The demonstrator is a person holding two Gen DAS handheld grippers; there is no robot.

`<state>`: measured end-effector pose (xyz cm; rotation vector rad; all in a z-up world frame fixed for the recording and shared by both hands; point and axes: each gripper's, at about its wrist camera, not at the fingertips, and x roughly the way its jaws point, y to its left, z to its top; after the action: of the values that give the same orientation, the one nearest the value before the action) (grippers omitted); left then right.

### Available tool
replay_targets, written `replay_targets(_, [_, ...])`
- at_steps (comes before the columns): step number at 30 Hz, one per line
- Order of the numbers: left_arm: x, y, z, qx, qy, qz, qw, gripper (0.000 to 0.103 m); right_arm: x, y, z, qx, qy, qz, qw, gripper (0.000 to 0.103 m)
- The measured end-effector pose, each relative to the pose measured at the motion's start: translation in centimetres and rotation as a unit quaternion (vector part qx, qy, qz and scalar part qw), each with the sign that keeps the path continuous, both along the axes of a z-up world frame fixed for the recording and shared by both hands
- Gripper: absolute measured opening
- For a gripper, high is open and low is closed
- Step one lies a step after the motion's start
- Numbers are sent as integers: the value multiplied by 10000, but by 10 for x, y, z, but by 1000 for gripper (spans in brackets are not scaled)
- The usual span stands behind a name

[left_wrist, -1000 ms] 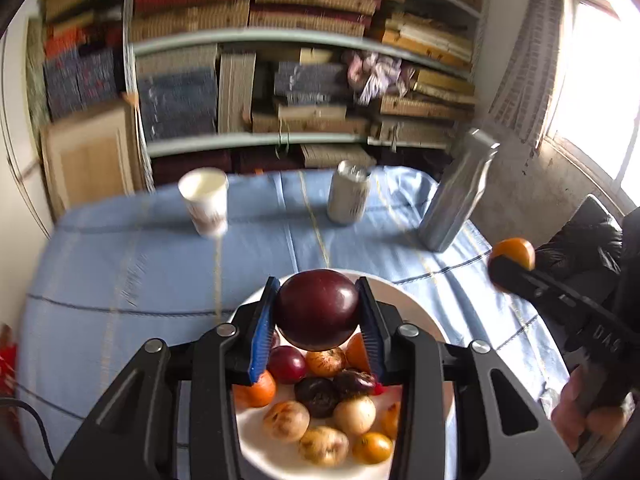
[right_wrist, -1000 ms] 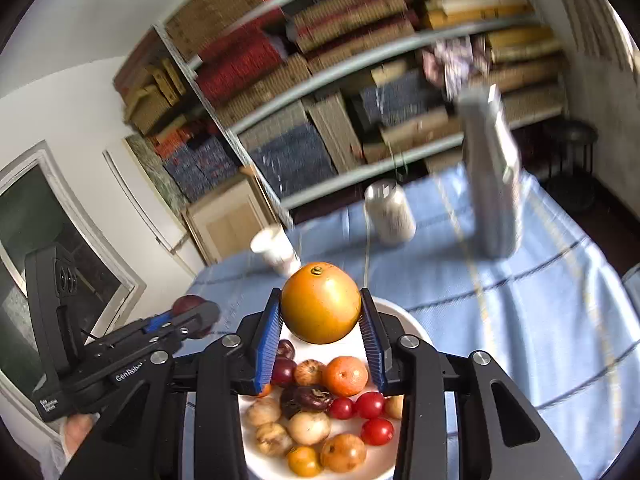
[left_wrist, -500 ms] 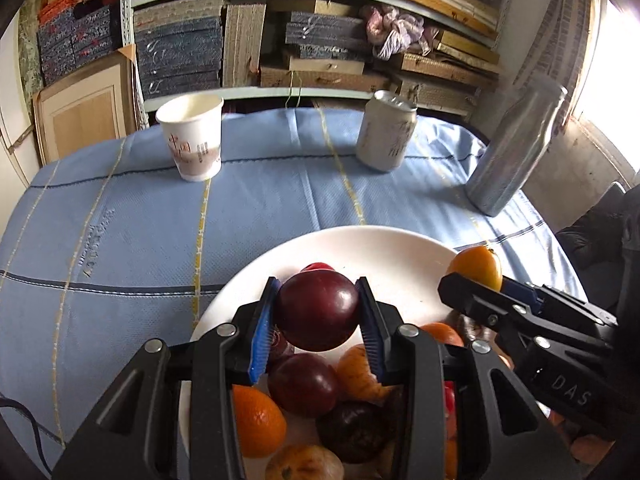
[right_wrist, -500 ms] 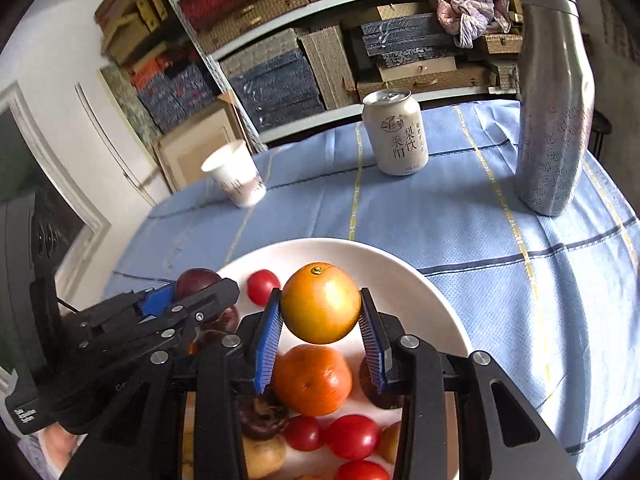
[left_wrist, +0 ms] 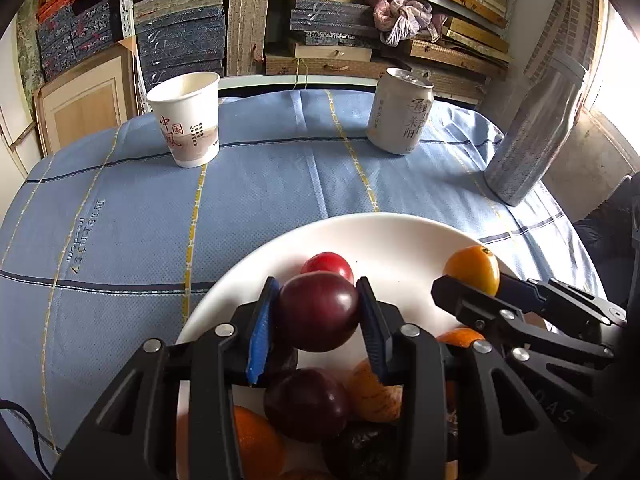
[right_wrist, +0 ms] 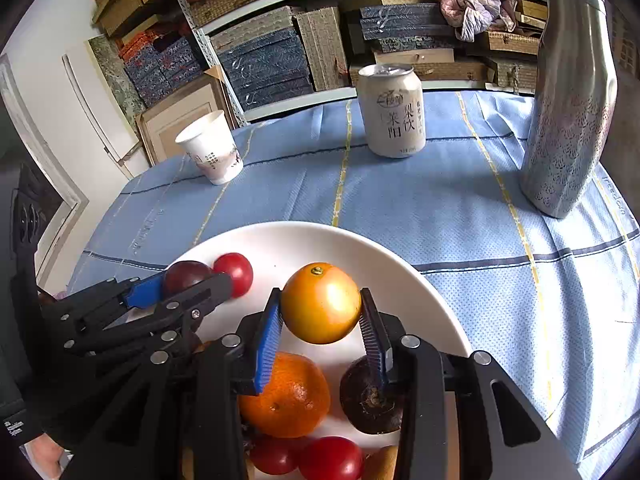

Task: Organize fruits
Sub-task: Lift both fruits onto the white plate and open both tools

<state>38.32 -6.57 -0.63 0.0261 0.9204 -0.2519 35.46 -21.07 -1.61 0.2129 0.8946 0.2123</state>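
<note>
Tablecloth [left_wrist: 260, 200]: blue with yellow and dark stripes, spread under everything, stretching far ahead of both pairs of fingers.
Shelves [right_wrist: 280, 40]: packed with boxes and bound stacks, well beyond the table's far edge.
Plate [right_wrist: 304, 240]: white, directly below and ahead of both sets of fingers; heaped with fruit on the near side, bare on the far side.
Bottle [right_wrist: 568, 100]: metal, upright, far ahead and to the right of the right fingers.
Can [right_wrist: 392, 112]: pale, upright, well ahead of the right fingers, between the bottle and the cup.
Cup [left_wrist: 186, 118]: paper, upright, well ahead and to the left of the left fingers.
Left gripper [left_wrist: 318, 320]: blue pads pinching a dark plum [left_wrist: 318, 310] from both sides, held over the plate's near half.
Right gripper [right_wrist: 320, 312]: pads pinching a smooth orange [right_wrist: 320, 302], stem end up, over the plate.
Tangerine [right_wrist: 288, 396]: on the plate, just below and behind the right fingers' left pad.
Dark brown fruit [right_wrist: 372, 396]: just under the right pad of the right fingers.
Second plum [left_wrist: 306, 404]: on the plate beneath the left fingers.
Red tomato [left_wrist: 328, 266]: just ahead of the left fingers, behind the held plum; whether touching it, cannot tell.
Tomatoes [right_wrist: 332, 456]: two side by side, at the near edge, below the right fingers.
</note>
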Motion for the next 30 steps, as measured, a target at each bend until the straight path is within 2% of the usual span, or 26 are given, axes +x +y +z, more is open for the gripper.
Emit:
replay_targets(3, [0, 0, 0, -17, 7, 6, 10000, 40, -1, 0, 2, -15, -25, -9, 10000, 39])
replay_targets(8, [1, 2, 5, 47, -88, 108, 9999, 53, -4, -2, 6, 9, -110, -36, 9999, 40])
replay_targets(20, [-7, 3, 22, 141, -238, 117, 9995, 56, -16, 0, 25, 29, -374, 22, 9993, 41])
replay_targets(28, [-26, 10, 36, 316, -442, 169, 9984, 56, -35, 5, 38, 3, -507, 93, 9987, 44])
replay_targets(30, [-33, 10, 40, 373, -512, 197, 9978, 60, -42, 6, 41, -14, -536, 84, 9985, 44])
